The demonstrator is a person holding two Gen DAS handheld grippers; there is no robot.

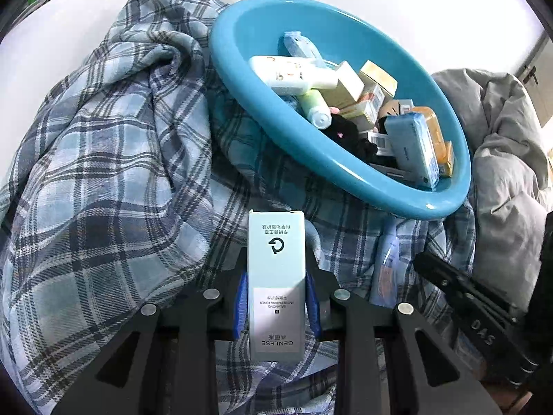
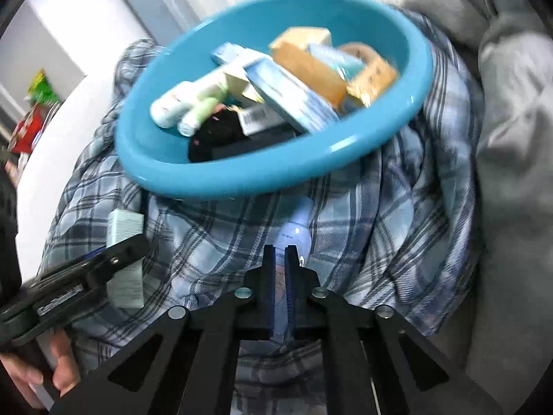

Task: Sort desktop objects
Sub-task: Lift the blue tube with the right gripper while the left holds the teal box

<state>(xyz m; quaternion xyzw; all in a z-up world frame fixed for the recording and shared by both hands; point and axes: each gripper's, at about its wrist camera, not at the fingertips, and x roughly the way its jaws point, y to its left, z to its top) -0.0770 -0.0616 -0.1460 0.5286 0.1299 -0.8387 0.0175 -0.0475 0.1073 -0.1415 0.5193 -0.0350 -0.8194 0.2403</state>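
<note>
Your left gripper pinches the pale toner box between its blue fingers, just near of the blue basin. Your right gripper has its fingers nearly pressed together on the blue bottle lying on the plaid cloth. The tilted basin holds tubes, boxes and a black item; grey bedding lies right.
</note>
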